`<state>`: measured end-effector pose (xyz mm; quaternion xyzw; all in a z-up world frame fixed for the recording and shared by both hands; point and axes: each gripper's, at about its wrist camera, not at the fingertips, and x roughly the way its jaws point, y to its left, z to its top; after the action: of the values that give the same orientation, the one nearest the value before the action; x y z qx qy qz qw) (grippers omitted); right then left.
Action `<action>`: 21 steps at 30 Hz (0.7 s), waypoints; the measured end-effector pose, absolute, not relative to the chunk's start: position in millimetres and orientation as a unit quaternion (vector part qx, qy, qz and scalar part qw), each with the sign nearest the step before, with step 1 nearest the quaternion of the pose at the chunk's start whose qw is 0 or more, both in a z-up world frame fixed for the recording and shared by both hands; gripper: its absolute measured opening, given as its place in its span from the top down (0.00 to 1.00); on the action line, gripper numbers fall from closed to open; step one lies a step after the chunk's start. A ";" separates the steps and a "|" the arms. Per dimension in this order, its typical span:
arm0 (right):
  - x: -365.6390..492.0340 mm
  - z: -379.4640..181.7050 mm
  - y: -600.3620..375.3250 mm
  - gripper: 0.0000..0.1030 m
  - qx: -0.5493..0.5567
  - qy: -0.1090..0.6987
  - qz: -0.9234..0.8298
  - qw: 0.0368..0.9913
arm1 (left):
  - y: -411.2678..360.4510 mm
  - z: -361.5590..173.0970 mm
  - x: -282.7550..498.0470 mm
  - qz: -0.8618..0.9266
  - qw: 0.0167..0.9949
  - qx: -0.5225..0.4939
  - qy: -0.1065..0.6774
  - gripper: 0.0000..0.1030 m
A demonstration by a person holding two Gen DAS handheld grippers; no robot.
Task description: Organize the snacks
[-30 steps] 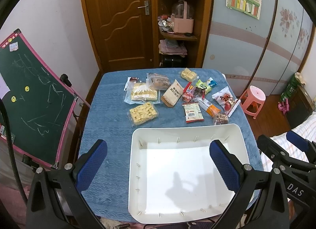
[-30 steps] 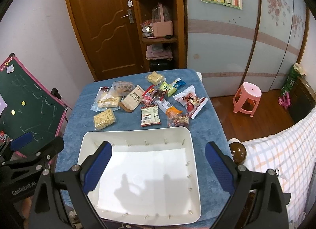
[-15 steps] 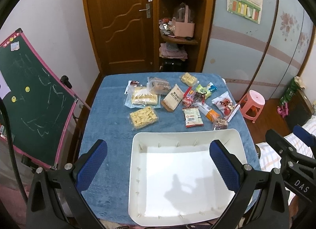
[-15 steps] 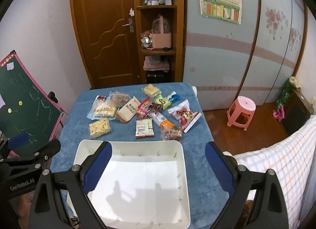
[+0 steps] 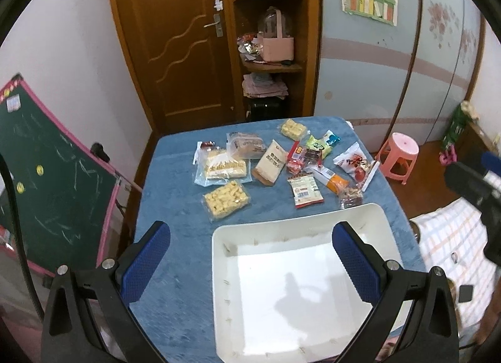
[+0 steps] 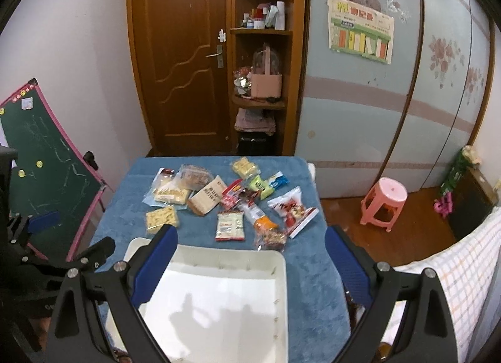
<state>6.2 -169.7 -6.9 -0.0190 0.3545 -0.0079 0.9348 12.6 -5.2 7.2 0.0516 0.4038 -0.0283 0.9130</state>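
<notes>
Several snack packets lie on the far half of a blue-clothed table (image 5: 175,212): a clear pack of yellow crackers (image 5: 226,201), a red-and-white packet (image 5: 305,190), a white-and-red bag (image 5: 355,164). A white tray (image 5: 219,256) sits at the near edge, nothing in it. My left gripper (image 5: 250,262) is open and empty, held high above the tray's near left. My right gripper (image 6: 250,262) is open and empty above the tray (image 6: 281,300). The same snacks show in the right wrist view, such as the red-and-white packet (image 6: 230,225).
A green chalkboard (image 5: 47,181) leans at the table's left. A pink stool (image 5: 397,156) stands on the floor at the right, next to a checked bedspread (image 6: 454,269). A wooden door and shelf unit (image 5: 269,49) stand behind the table.
Both grippers have risen and pulled back from the table; the tray and snacks look smaller and lower in both views. Jaws stay open. Nothing on the table moved.
</notes>
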 end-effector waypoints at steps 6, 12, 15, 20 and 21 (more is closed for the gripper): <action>11.9 -11.2 -167.3 0.07 -0.033 0.369 0.002 0.929 | 0.3 17.0 17.9 -0.032 0.917 0.042 0.396 0.00; 13.4 -5.5 -167.5 0.07 -0.042 0.362 0.003 0.931 | 7.1 22.0 27.6 -0.043 0.909 0.033 0.413 0.00; 17.1 -0.6 -168.9 0.07 -0.042 0.357 0.003 0.933 | 7.0 23.6 32.2 -0.049 0.906 0.033 0.419 0.00; 29.4 5.9 -173.5 0.07 -0.048 0.353 0.004 0.934 | 7.5 24.0 45.1 -0.056 0.904 0.046 0.422 0.00; 33.9 7.5 -173.9 0.07 -0.052 0.352 0.005 0.934 | 9.0 24.3 52.5 -0.059 0.902 0.048 0.426 0.00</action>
<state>33.9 -173.9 7.5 -0.0520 0.3523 0.0048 0.9344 52.5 9.0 24.3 0.0481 0.4256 -0.0591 0.9017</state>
